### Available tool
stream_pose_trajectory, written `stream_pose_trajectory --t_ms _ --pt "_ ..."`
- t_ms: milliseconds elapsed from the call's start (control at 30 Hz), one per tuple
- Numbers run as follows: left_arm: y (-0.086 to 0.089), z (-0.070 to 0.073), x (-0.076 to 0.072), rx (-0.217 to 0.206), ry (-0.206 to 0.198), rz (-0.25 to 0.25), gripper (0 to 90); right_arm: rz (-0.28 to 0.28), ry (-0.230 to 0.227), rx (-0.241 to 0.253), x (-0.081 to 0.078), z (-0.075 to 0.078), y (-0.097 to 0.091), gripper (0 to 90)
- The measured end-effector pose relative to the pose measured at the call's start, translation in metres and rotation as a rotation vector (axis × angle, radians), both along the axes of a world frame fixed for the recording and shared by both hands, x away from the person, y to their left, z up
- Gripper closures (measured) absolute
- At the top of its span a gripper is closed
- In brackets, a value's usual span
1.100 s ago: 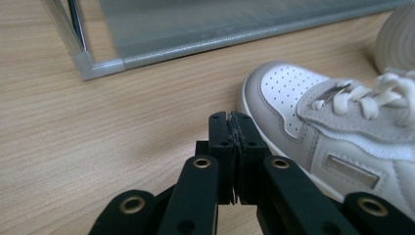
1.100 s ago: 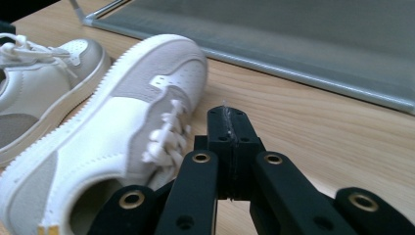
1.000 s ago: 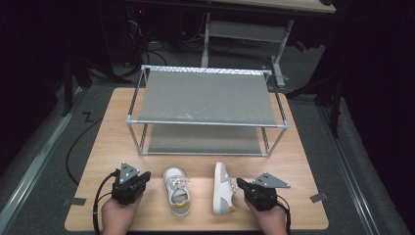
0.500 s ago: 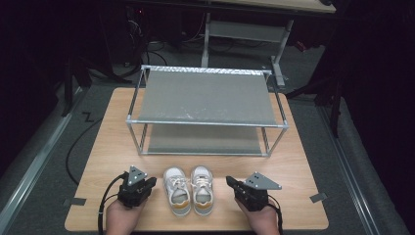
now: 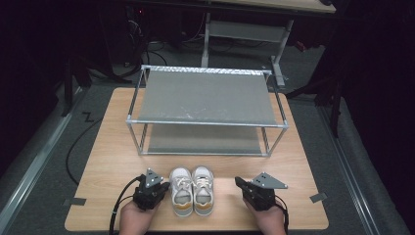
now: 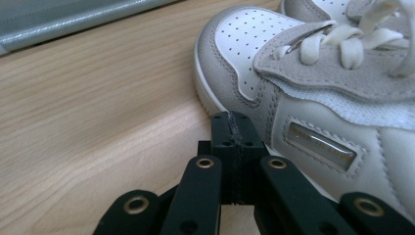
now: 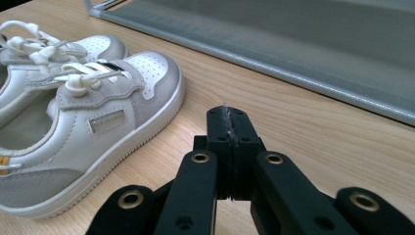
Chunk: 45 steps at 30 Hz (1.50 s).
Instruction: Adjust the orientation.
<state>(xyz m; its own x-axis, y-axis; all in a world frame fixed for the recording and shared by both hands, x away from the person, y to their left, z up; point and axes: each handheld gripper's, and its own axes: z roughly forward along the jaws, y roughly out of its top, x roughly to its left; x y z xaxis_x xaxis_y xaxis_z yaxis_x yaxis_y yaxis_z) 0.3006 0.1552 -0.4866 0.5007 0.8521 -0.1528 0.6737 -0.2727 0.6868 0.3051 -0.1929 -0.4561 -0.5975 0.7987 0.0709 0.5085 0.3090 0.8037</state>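
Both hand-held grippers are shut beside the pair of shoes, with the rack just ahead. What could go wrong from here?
1. The left hand-held gripper sits shut against the left shoe; a nudge could push the pair out of line.
2. Loose laces could snag a jaw when gripping.
3. The rack's lower shelf has a low opening; a lifted shoe might hit the front bar.
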Motion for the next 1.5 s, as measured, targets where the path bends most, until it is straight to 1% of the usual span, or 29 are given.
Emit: stream_pose_trajectory --t_ms 100,167,233,300,367,400,433,500,533,600,733,767,833,867,933,967,1000,1033,1067,1100,1133,1167,1200,1233,1267,1300,1333,1367,1500 --pt "0.002 0.000 0.003 -0.022 0.014 0.006 87.8 -0.002 -0.003 -0.008 -0.004 0.000 -0.004 89.6" --pt "0.003 0.001 0.000 -0.015 0.015 0.009 87.9 -0.003 0.002 -0.005 -0.005 0.000 -0.005 89.6" --pt "0.005 0.003 -0.008 -0.002 0.021 0.002 87.9 -0.004 0.006 0.000 -0.005 0.000 -0.008 89.6" --pt "0.006 0.004 -0.014 0.021 0.018 -0.004 88.0 -0.003 0.009 0.008 -0.002 0.000 -0.008 89.6" --pt "0.005 0.003 -0.018 0.012 0.026 -0.007 87.9 0.007 0.014 0.016 0.002 0.000 -0.006 89.6" --pt "0.002 0.000 -0.020 0.010 0.038 -0.016 88.1 0.018 0.023 0.022 0.006 -0.001 -0.002 89.7" --pt "0.002 0.000 -0.020 0.010 0.038 -0.016 88.3 0.018 0.023 0.022 0.006 -0.001 -0.002 89.7" --pt "-0.004 -0.001 -0.022 0.013 0.044 -0.036 88.6 0.035 0.034 0.019 0.008 -0.003 0.004 89.7" --pt "-0.008 -0.001 -0.024 0.035 0.031 -0.028 89.7 0.045 0.035 0.014 0.008 -0.003 0.007 89.6" --pt "-0.010 -0.001 -0.024 0.026 0.032 -0.033 89.6 0.081 0.048 0.008 0.006 -0.005 0.016 89.6" --pt "-0.018 -0.002 -0.019 0.011 0.026 -0.048 89.7 0.101 0.053 -0.004 0.001 -0.006 0.020 89.6" --pt "-0.022 -0.003 -0.017 0.007 0.024 -0.051 89.7 0.103 0.054 -0.019 -0.001 -0.007 0.021 89.6" --pt "-0.023 -0.003 -0.015 0.002 0.027 -0.057 89.7 0.102 0.061 -0.020 -0.002 -0.008 0.021 89.5" --pt "-0.026 -0.003 -0.013 -0.002 0.030 -0.061 89.7 0.097 0.071 -0.037 -0.005 -0.012 0.019 89.4" --pt "-0.031 -0.003 -0.011 -0.011 0.032 -0.070 89.7 0.097 0.074 -0.044 -0.005 -0.013 0.018 89.3" --pt "-0.033 -0.003 -0.010 -0.015 0.031 -0.077 89.7 0.091 0.088 -0.050 -0.007 -0.015 0.016 89.3" --pt "-0.041 -0.003 -0.009 -0.010 0.026 -0.101 89.7 0.086 0.091 -0.054 -0.008 -0.015 0.015 89.3" --pt "-0.041 -0.003 -0.009 -0.010 0.026 -0.101 89.7 0.086 0.091 -0.054 -0.008 -0.015 0.015 89.3" --pt "-0.047 -0.003 -0.008 -0.010 0.025 -0.107 89.7 0.081 0.092 -0.056 -0.008 -0.015 0.014 89.3" --pt "-0.055 -0.003 -0.007 -0.002 0.009 -0.127 89.7 0.054 0.092 -0.064 -0.008 -0.014 0.010 89.5" --pt "-0.055 -0.003 -0.007 -0.002 0.009 -0.127 89.7 0.054 0.092 -0.064 -0.008 -0.014 0.010 89.5" --pt "-0.061 -0.003 -0.004 -0.009 0.007 -0.144 89.7 0.044 0.090 -0.051 -0.007 -0.012 0.005 89.5" --pt "-0.066 -0.004 -0.002 -0.024 0.012 -0.144 89.7 0.023 0.086 -0.026 -0.005 -0.009 -0.003 89.4" --pt "-0.070 -0.004 0.000 -0.029 0.015 -0.147 89.7 0.013 0.082 -0.025 -0.005 -0.008 -0.006 89.5" --pt "-0.082 -0.004 0.002 -0.014 0.004 -0.132 89.8 -0.014 0.073 -0.043 -0.004 -0.008 -0.014 89.6" --pt "-0.082 -0.004 0.002 -0.014 0.004 -0.132 89.7 -0.014 0.073 -0.043 -0.004 -0.008 -0.014 89.6" --pt "-0.089 -0.006 0.008 -0.036 -0.010 -0.142 89.7 -0.042 0.080 -0.032 -0.002 -0.008 -0.023 89.6" --pt "-0.091 -0.006 0.010 -0.053 -0.004 -0.136 89.7 -0.050 0.085 -0.027 -0.001 -0.009 -0.026 89.6" --pt "-0.093 -0.008 0.012 -0.073 -0.006 -0.128 89.6 -0.062 0.096 -0.032 0.001 -0.011 -0.031 89.5"
